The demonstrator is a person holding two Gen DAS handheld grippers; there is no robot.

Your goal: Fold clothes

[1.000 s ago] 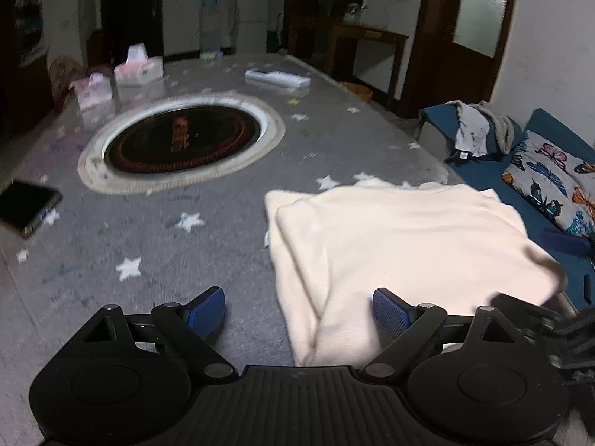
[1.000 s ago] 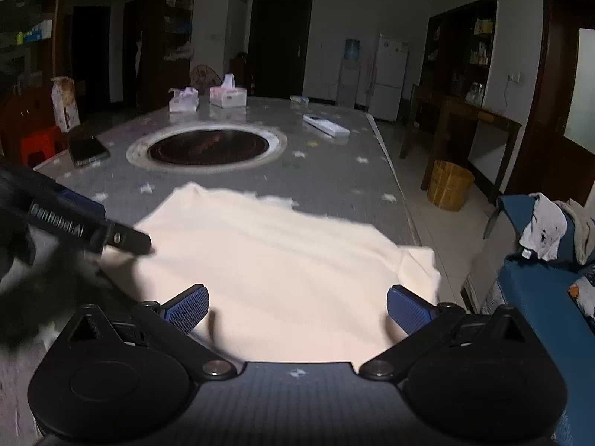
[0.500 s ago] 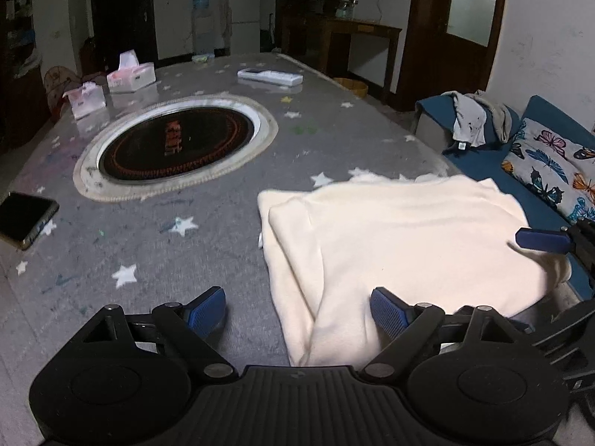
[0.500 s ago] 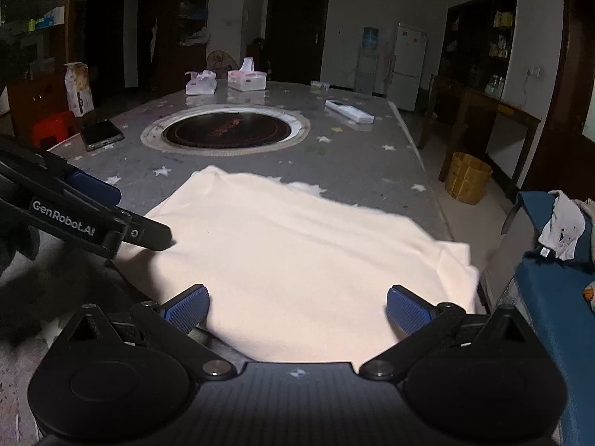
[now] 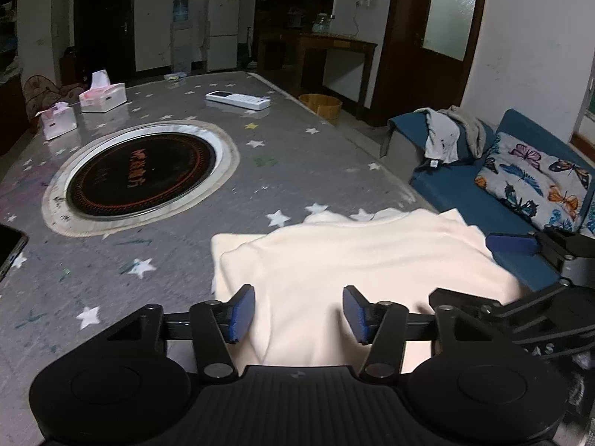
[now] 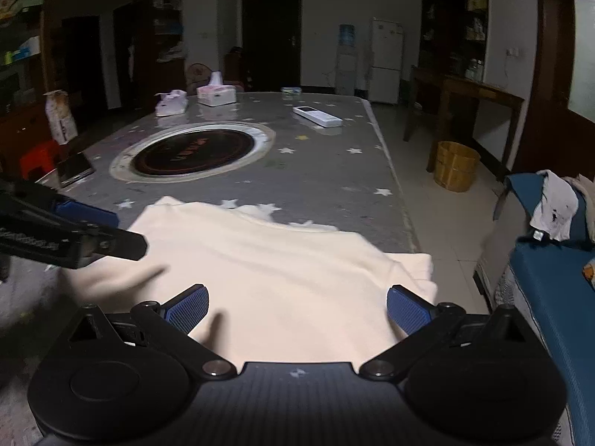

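Ahead of your left gripper [image 5: 297,310], the dark round plate [image 5: 141,174] set into the table bore reddish characters too blurred to read, and the white lettering on that gripper's arm, seen at the left from your right gripper [image 6: 297,310], was smeared beyond reading.

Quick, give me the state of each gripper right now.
Left gripper: jaws have just been closing around the cream garment, pads not yet pressing it.
Right gripper: open wide over the garment, holding nothing.
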